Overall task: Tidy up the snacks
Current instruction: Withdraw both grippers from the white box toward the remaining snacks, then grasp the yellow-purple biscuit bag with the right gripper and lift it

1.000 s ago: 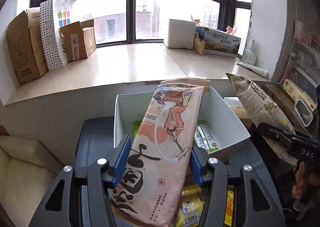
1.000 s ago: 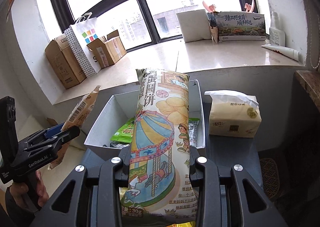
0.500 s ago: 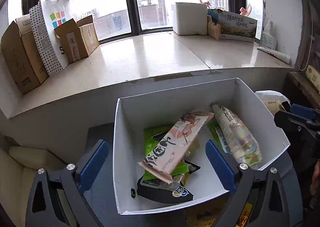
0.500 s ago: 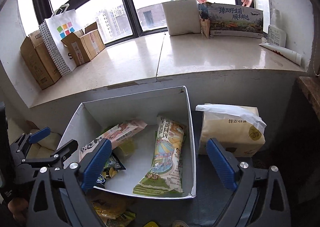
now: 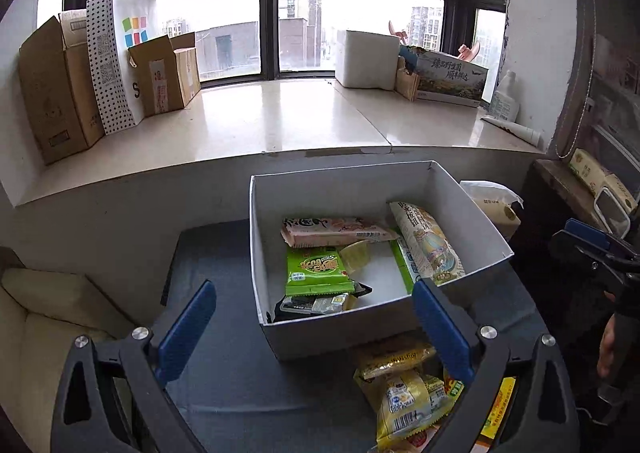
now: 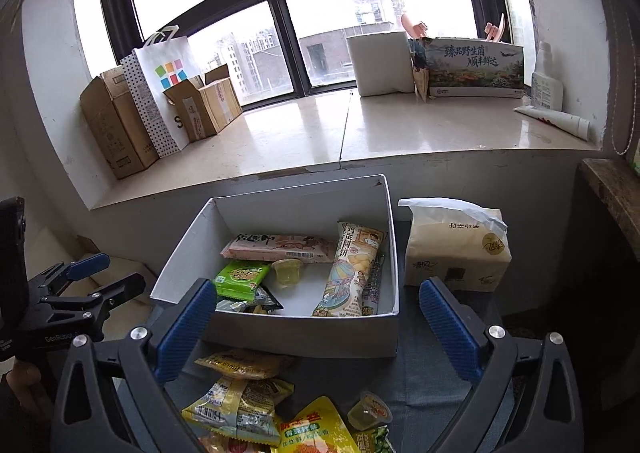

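A white open box (image 5: 472, 209) (image 6: 180, 257) stands on a dark table. Inside lie a pink snack pack (image 5: 340, 231) (image 6: 280, 247), a long biscuit pack (image 5: 430, 243) (image 6: 352, 269), a green packet (image 5: 318, 271) (image 6: 240, 279) and a jelly cup (image 6: 286, 271). Loose yellow snack packets (image 5: 400, 393) (image 6: 240, 393) and a jelly cup (image 6: 370, 411) lie on the table in front of the box. My left gripper (image 5: 316, 329) and right gripper (image 6: 318, 329) are both open and empty, held just before the box's near wall.
A tissue pack (image 6: 456, 249) (image 5: 494, 205) stands right of the box. A pale windowsill (image 5: 280, 121) behind holds cardboard boxes (image 5: 56, 85), a dotted paper bag (image 5: 120, 53) and a white block (image 6: 380, 63). A cream cushion (image 5: 52, 325) lies at the left.
Both grippers opened and let their snack packs go into the box. The packs have settled flat there, and both grippers have pulled back toward me.
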Tool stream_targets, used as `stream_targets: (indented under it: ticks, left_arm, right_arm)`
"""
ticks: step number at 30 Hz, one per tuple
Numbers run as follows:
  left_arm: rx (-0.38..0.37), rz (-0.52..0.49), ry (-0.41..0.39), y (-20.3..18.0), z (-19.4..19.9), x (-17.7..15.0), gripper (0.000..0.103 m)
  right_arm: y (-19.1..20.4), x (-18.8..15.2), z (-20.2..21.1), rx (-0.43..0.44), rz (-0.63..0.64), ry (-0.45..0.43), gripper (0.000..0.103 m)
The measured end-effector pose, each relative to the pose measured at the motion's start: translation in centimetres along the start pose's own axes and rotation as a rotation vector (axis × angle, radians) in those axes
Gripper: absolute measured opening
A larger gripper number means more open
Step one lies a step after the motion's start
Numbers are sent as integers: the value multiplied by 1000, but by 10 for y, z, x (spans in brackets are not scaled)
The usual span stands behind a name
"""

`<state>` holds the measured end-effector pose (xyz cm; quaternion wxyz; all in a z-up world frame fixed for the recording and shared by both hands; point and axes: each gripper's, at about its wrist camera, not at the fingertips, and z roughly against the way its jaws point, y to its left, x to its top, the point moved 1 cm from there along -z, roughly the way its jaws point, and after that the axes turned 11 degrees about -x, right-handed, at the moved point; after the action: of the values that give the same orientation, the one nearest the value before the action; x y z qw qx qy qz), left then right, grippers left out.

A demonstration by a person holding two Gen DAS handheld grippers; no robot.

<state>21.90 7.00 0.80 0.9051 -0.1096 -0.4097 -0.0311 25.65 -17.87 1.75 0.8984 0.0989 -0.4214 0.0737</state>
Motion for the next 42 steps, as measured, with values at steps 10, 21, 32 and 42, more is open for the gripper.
stream_targets:
  ticks: [10,21,32,42]
  left_arm:
    - [-72,9,-23,-31,73,-104,103]
    - [-72,54,58,-41,79,-168,103]
    - [-72,115,32,-19,89,-171,103]
    - [-87,165,19,-3,94,-178,103]
  right_arm:
    - [4,-95,84,31,95,-89,103]
    - [20,-164,73,18,92,12,103]
    - [68,-124,-2,14,149,129,103]
    - [111,-95,-87,-84,167,262,103]
